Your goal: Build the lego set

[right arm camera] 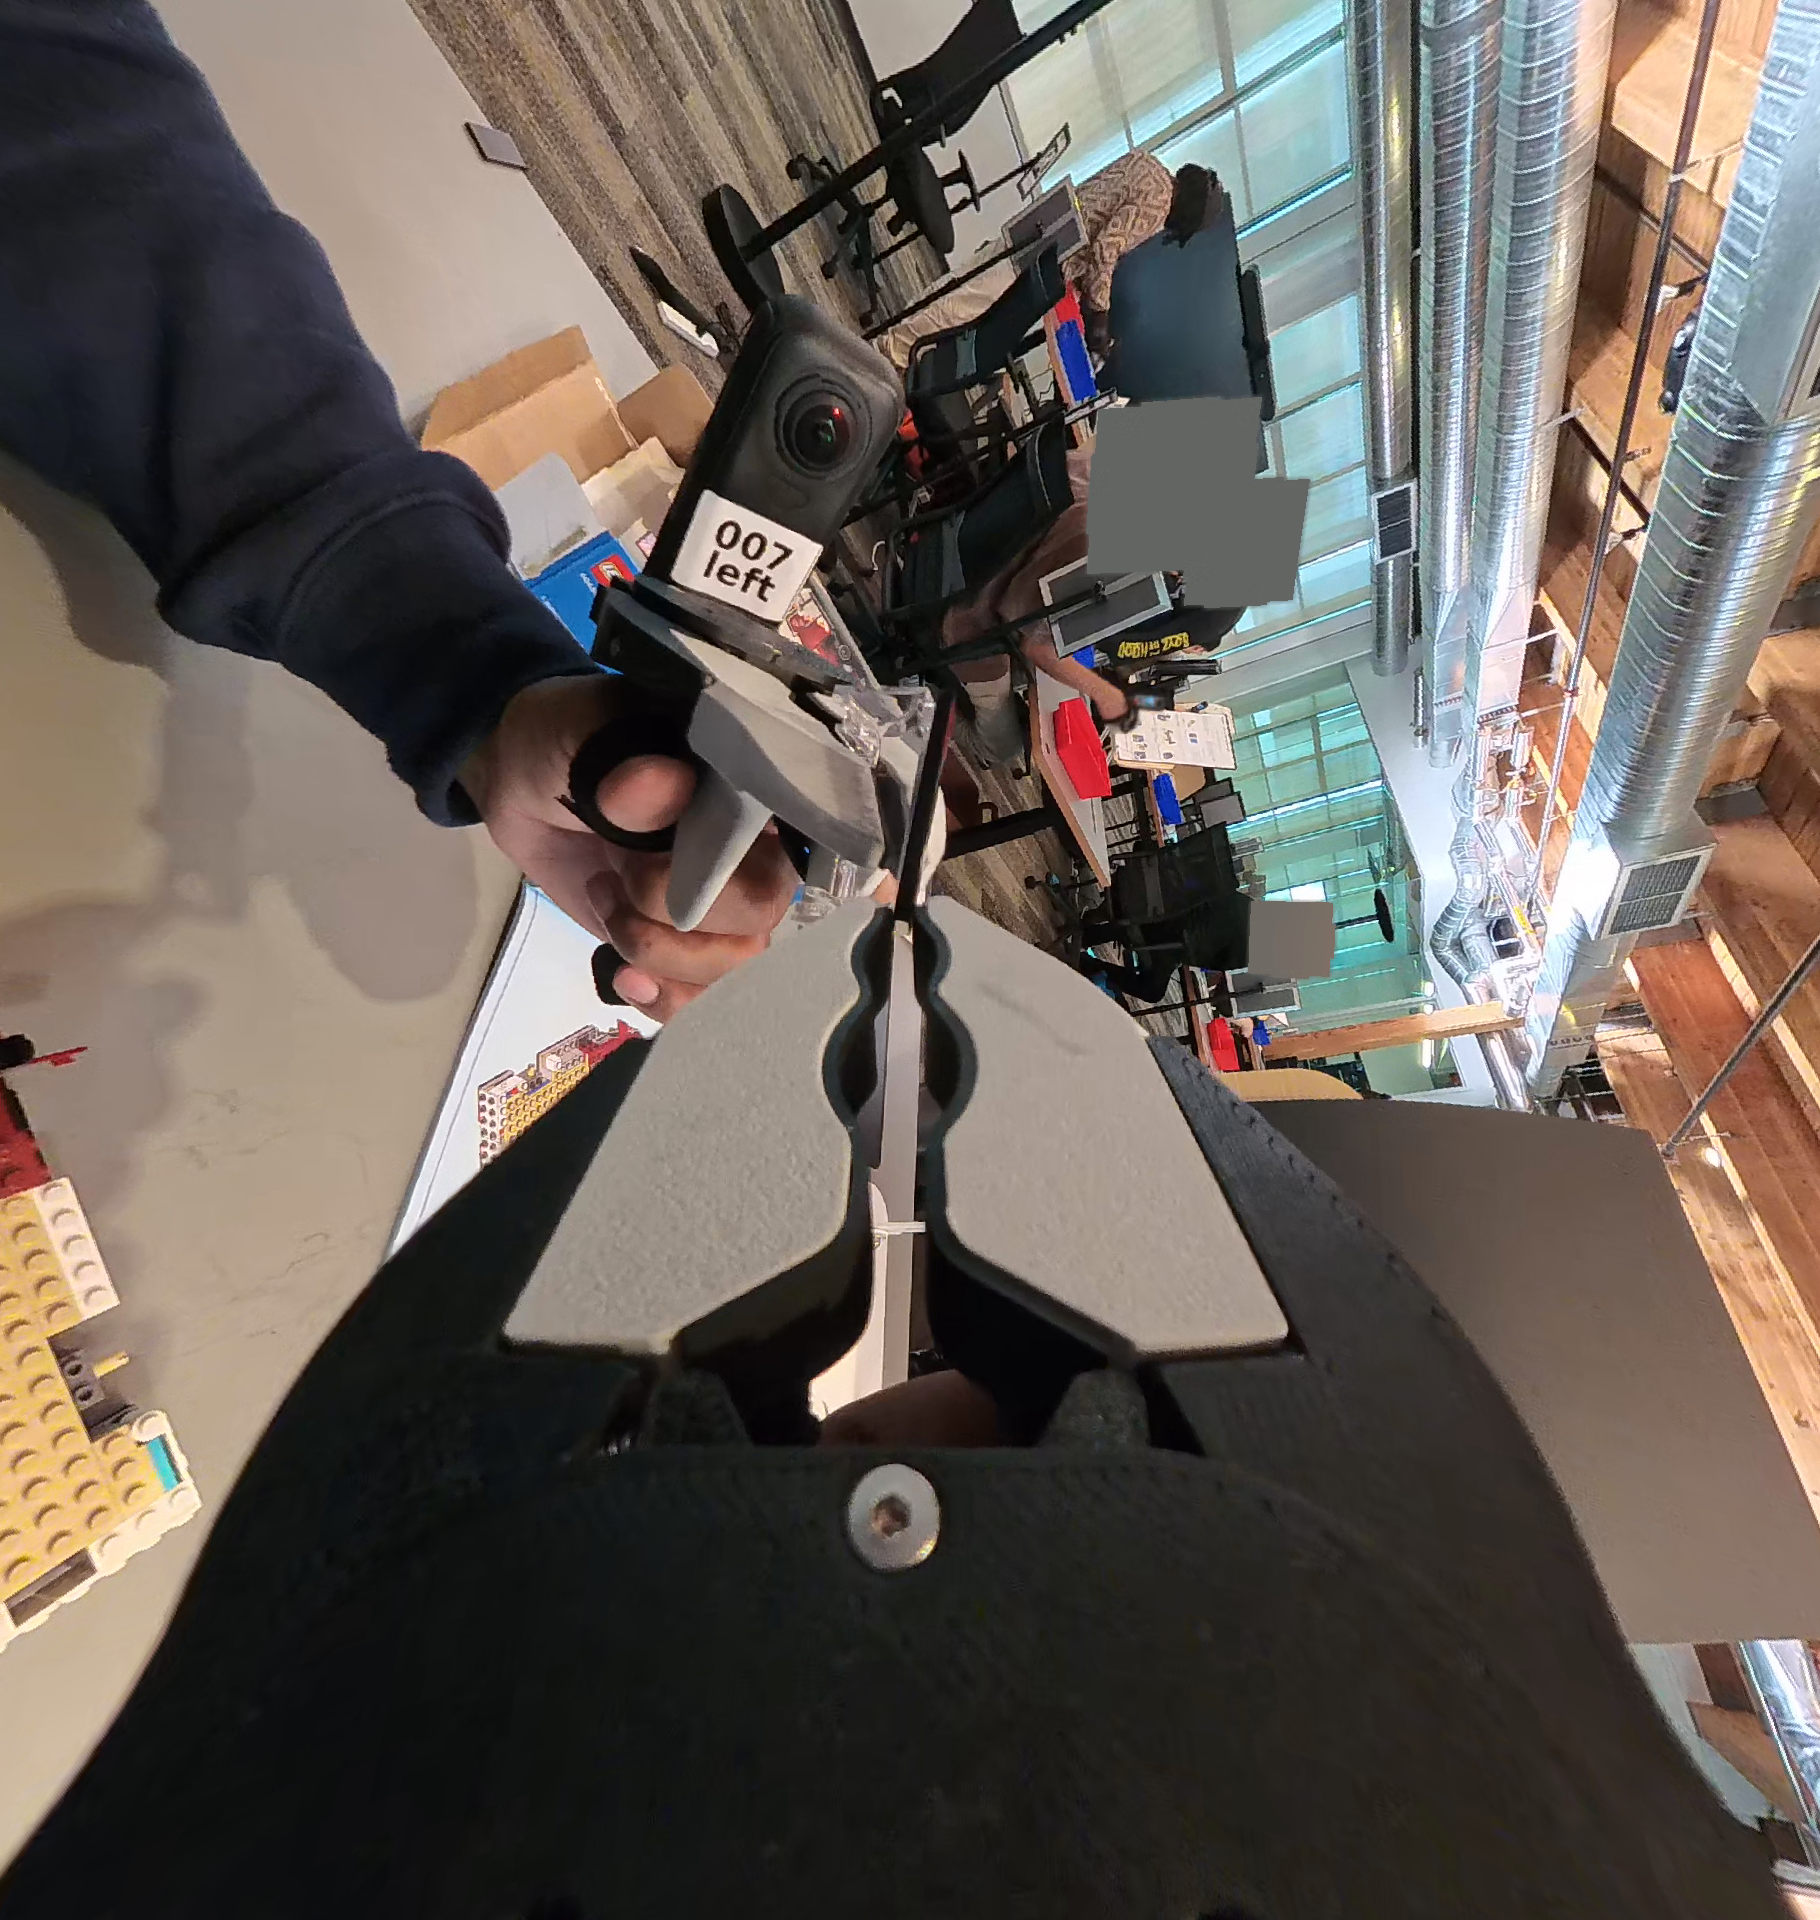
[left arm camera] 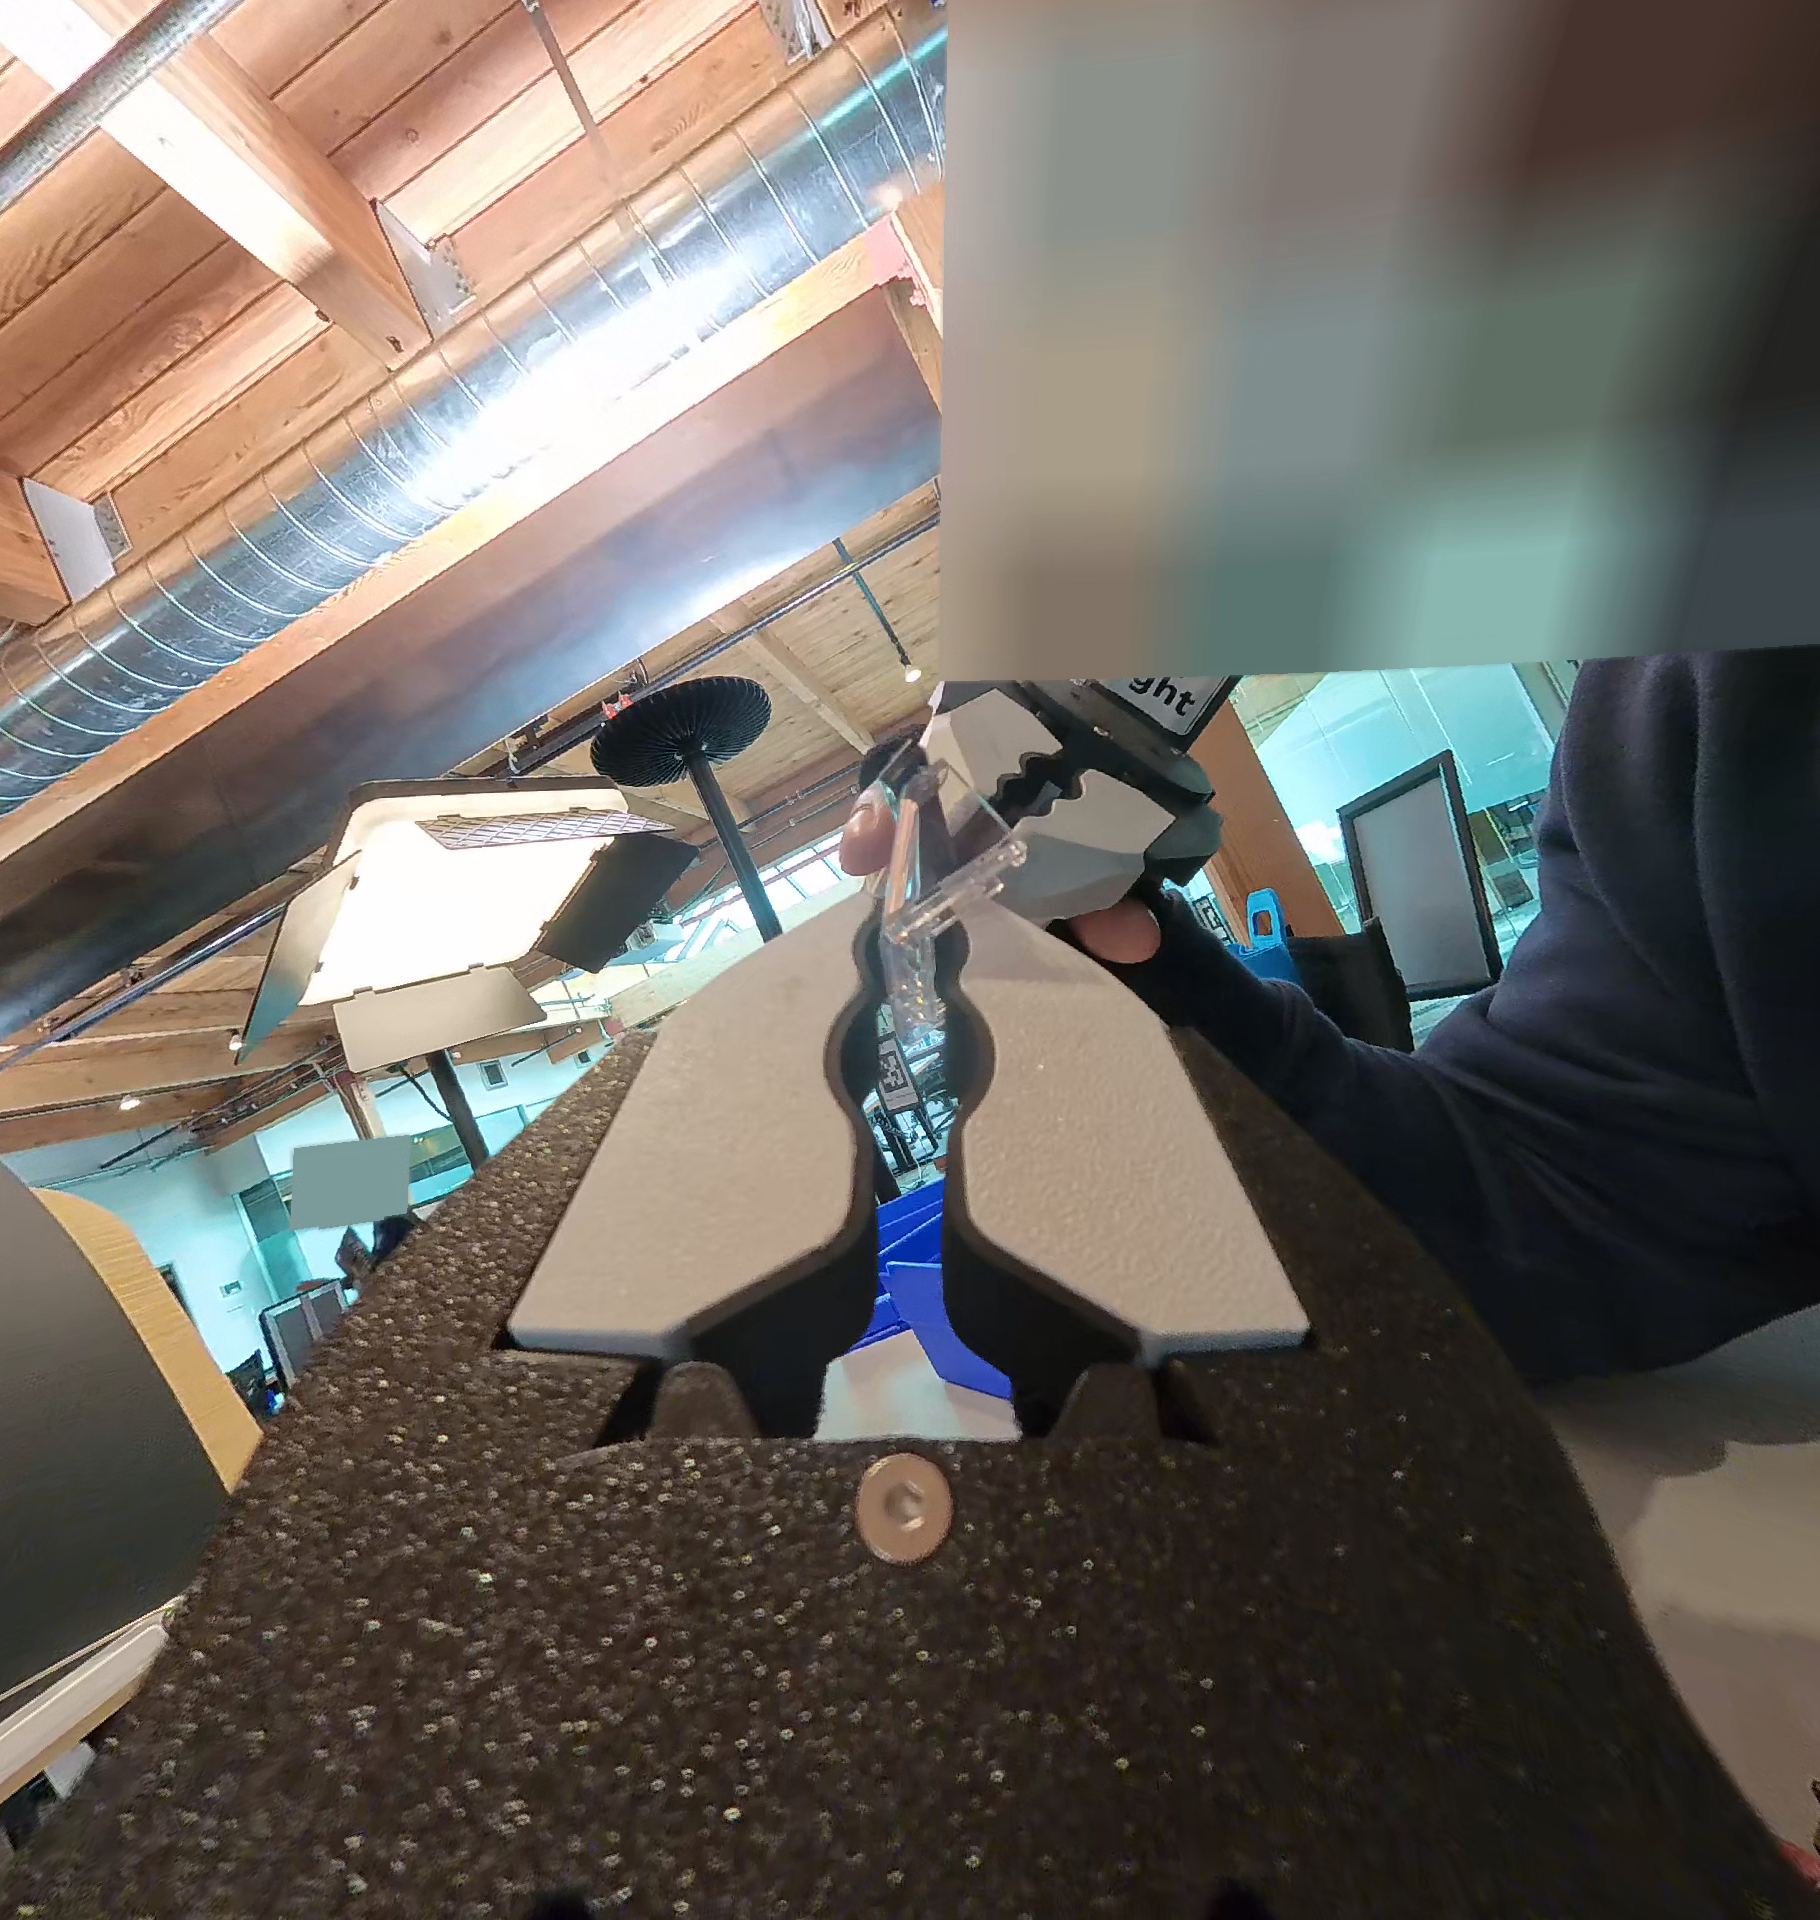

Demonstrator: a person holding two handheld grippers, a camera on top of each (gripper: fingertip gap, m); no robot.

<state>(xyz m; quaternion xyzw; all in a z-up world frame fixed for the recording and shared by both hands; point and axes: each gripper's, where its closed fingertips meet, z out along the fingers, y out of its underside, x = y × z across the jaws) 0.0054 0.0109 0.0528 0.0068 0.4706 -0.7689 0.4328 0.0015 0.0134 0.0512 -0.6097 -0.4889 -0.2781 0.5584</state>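
Where the left gripper [left arm camera: 911,966] fingertips close on the clear plastic piece [left arm camera: 911,977], its long axis runs forward beyond the tips. Right gripper [left arm camera: 989,821] clamps the piece's clear panel [left arm camera: 973,821], jaws nearly together. Beyond: lamp [left arm camera: 449,914], duct [left arm camera: 418,457].

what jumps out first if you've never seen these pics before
The two handheld grippers meet in mid-air: the left gripper pinches a clear plastic piece at its fingertips, and the right gripper closes on the same piece's thin edge. Above them in the left wrist view runs a shiny metal duct under a wooden ceiling; yellow and white brick models lie on the table.
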